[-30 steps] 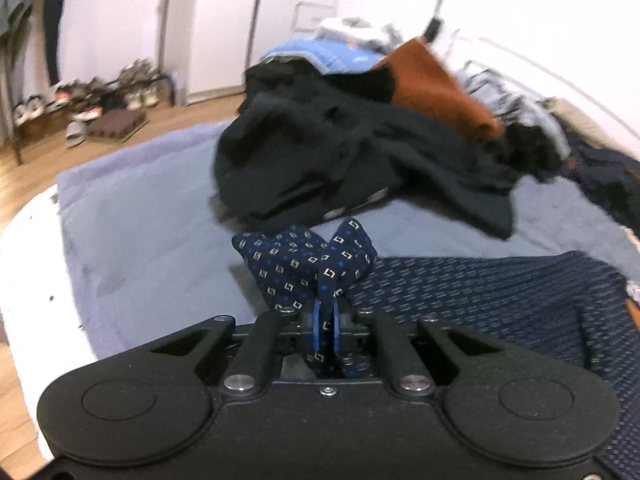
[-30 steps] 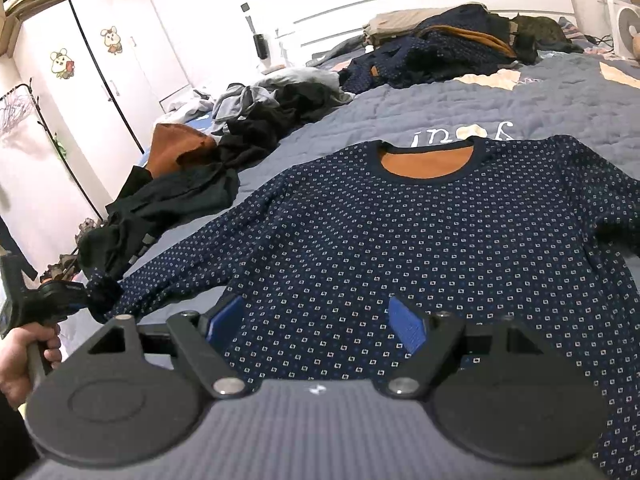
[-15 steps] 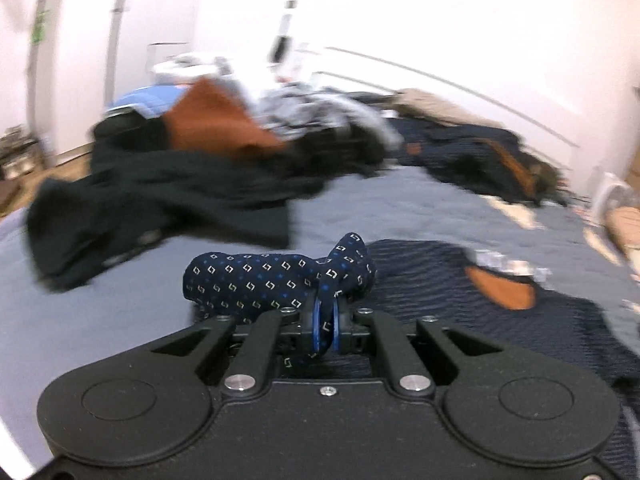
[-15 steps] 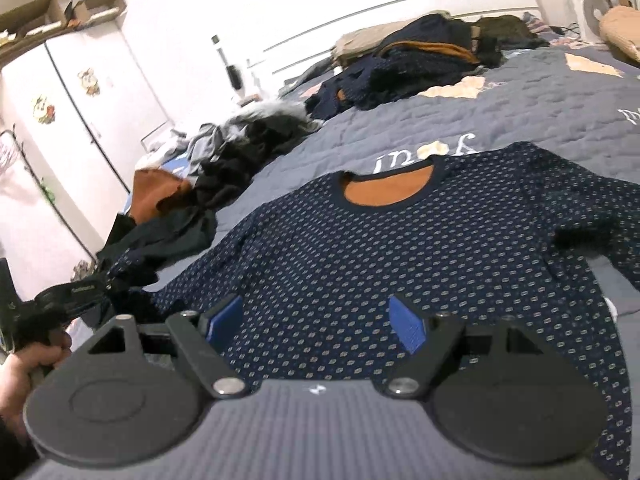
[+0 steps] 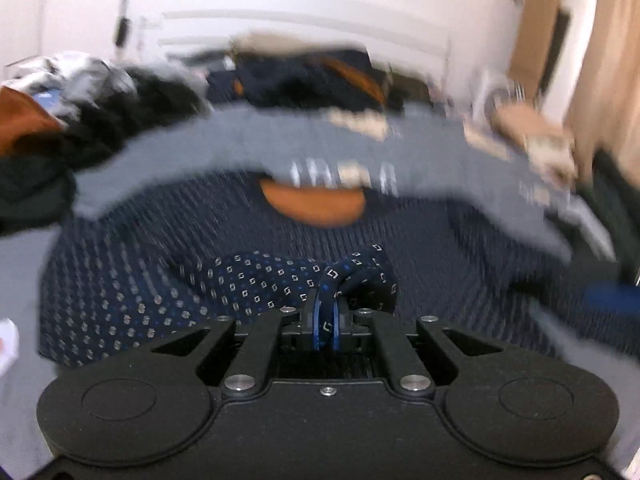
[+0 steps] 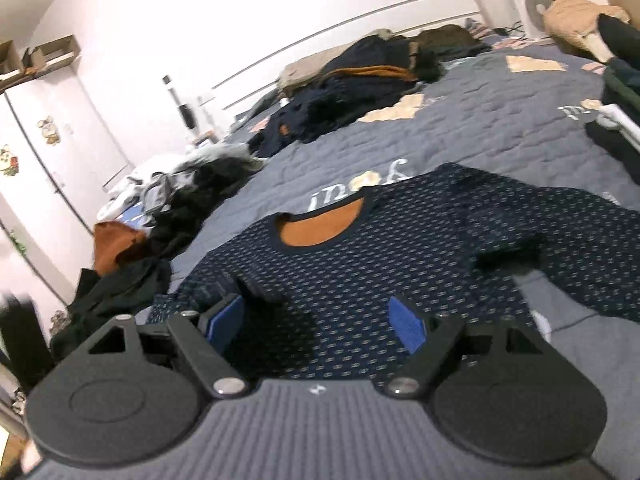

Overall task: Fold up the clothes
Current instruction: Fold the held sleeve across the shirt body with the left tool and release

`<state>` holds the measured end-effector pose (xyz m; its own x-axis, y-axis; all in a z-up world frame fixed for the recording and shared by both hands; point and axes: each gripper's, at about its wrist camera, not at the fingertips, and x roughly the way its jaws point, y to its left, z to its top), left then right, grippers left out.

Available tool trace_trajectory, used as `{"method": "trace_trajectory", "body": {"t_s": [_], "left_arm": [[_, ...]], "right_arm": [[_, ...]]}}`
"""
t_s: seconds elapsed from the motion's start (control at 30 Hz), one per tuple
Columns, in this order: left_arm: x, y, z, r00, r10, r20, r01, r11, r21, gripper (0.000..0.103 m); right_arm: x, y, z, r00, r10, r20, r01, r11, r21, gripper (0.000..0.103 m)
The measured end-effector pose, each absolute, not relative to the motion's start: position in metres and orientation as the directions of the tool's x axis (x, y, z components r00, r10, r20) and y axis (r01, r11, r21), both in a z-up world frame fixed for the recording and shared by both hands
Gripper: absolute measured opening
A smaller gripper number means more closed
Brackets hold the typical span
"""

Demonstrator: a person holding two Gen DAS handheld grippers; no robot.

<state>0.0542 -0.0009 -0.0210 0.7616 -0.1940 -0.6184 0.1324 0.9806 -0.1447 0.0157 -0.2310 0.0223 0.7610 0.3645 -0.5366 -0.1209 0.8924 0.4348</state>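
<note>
A navy sweater (image 6: 360, 268) with a small square pattern and an orange inner collar (image 6: 320, 226) lies face up on the grey quilt (image 6: 480, 128). My left gripper (image 5: 326, 308) is shut on the sweater's sleeve cuff (image 5: 280, 280), which bunches up in front of the blue pads. The cuff hangs over the sweater's body (image 5: 440, 248), below the orange collar (image 5: 316, 202); this view is blurred by motion. My right gripper (image 6: 320, 320) stands open over the sweater's lower part, with nothing between its blue pads (image 6: 406, 326).
Loose dark clothes (image 6: 120, 288) and an orange garment (image 6: 112, 248) are heaped along the bed's left side. Another pile (image 6: 360, 76) lies by the headboard. A white fan (image 6: 532, 4) and more garments (image 6: 616, 92) are at the right. White wardrobe doors (image 6: 48, 148) stand at the left.
My left gripper has swung to the right with the cuff, from the bed's left edge to over the sweater's body. My right gripper has shifted a little, rolled, and stayed open.
</note>
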Motion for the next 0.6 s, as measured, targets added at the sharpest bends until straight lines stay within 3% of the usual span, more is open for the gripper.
{"method": "trace_trajectory", "body": {"t_s": [0.1,0.2,0.27,0.33,0.43,0.53,0.6], "left_arm": [[0.053,-0.014,-0.052,0.693,-0.187,-0.696,0.160,0.982,-0.105,0.009],[0.041,-0.013,-0.063,0.674,-0.189,-0.715,0.192,0.978,-0.078,0.018],[0.033,-0.007,-0.059,0.667,-0.213,-0.714,0.207,0.974,-0.096,0.033],[0.028,-0.001,-0.048,0.679,-0.230,-0.697,0.209,0.971,-0.116,0.039],[0.022,0.009,-0.028,0.696,-0.251,-0.672,0.216,0.967,-0.138,0.040],[0.018,0.020,-0.007,0.726,-0.274,-0.631,0.227,0.961,-0.156,0.053],[0.019,0.024,0.000,0.745,-0.273,-0.608,0.230,0.962,-0.151,0.053]], "right_arm": [[0.019,-0.240,0.017,0.762,0.343,-0.550,-0.091,0.896,0.434,0.080],[0.023,-0.245,0.011,0.757,0.324,-0.567,-0.066,0.902,0.427,0.080],[0.025,-0.243,0.007,0.752,0.317,-0.578,-0.064,0.908,0.414,0.080],[0.026,-0.242,0.003,0.746,0.309,-0.590,-0.063,0.915,0.400,0.080],[0.027,-0.239,-0.001,0.737,0.306,-0.602,-0.066,0.920,0.386,0.080],[0.026,-0.236,-0.004,0.729,0.306,-0.613,-0.072,0.924,0.376,0.080],[0.026,-0.234,-0.005,0.724,0.306,-0.618,-0.075,0.926,0.371,0.080]]}}
